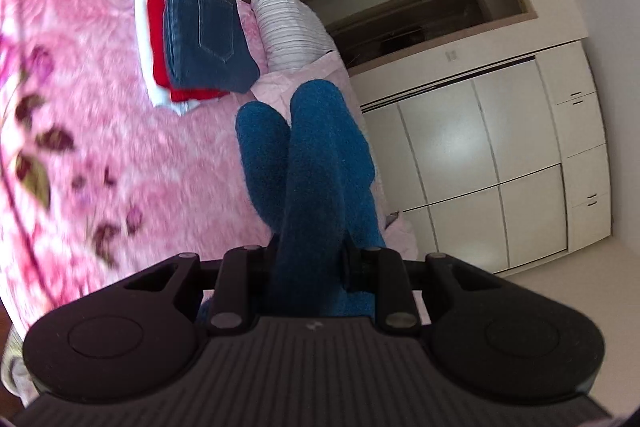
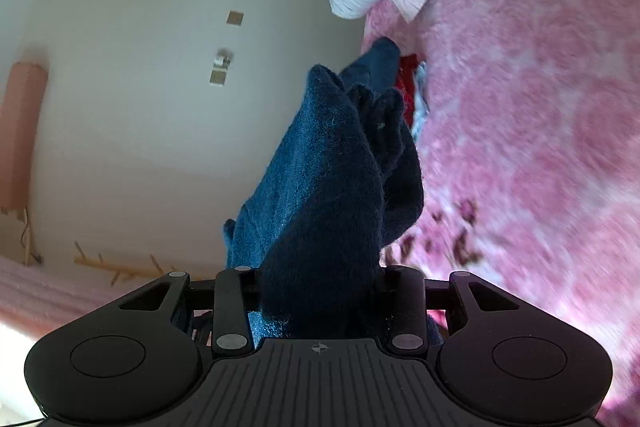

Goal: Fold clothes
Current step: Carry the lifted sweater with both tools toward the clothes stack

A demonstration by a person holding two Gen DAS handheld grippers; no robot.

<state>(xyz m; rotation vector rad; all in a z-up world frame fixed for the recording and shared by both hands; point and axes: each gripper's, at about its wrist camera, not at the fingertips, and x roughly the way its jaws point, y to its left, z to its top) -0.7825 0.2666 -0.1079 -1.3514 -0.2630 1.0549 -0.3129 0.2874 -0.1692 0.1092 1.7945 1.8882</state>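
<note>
Both tongs (image 1: 310,259) (image 2: 316,279) pinch blue fleece (image 1: 316,163); folded jeans (image 1: 204,23) left-view only.

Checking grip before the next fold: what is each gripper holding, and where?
Both hold the blue fleece garment: the left gripper and the right gripper each pinch a bunched fold; which edge cannot be told.

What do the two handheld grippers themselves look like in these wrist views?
Both look alike. The left gripper and the right gripper are matte black plastic, each with a ribbed dark grey centre plate bearing a small crosshair mark, flanked by two rounded lobes with an embossed circle. Black linkage bars with grey round pivot pins run forward to the fingers. No cables, hands or sleeves show.
</note>
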